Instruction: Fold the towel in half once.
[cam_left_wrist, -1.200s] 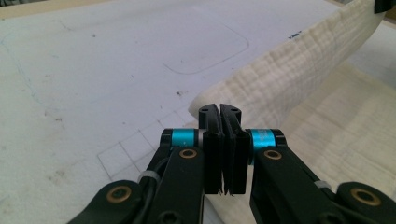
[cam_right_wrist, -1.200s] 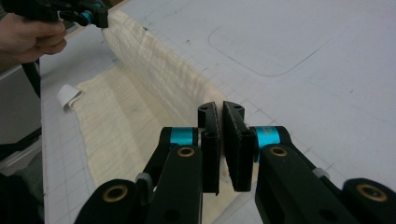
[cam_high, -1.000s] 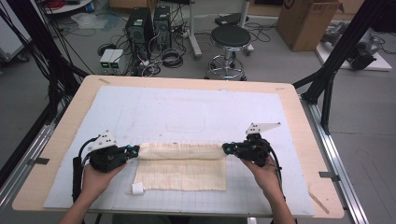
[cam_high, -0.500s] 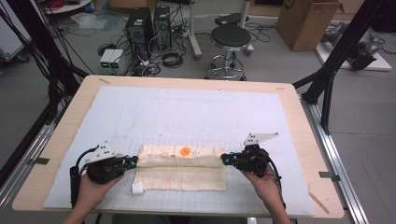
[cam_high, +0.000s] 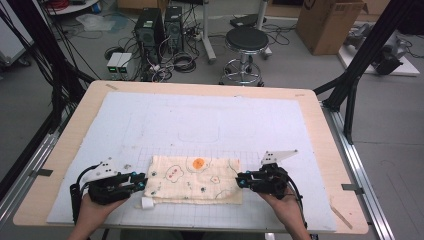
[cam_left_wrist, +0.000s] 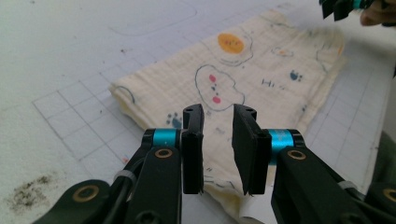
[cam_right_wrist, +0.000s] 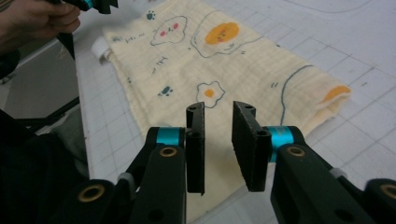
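From the high view I see the folded printed muslin cloth (cam_high: 192, 179) lying flat near the worktop's front edge, my left gripper (cam_high: 136, 181) at its left end and my right gripper (cam_high: 242, 180) at its right. In the left gripper view my jaws stand apart over the cloth (cam_left_wrist: 243, 84), gripping nothing. In the right gripper view they gape likewise above the cloth (cam_right_wrist: 224, 65).

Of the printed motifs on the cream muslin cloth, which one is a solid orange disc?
The round one near the far edge of the cream muslin cloth: the solid orange disc is filled all over, whereas the nearby cloud shape with pink dots is just an outline.
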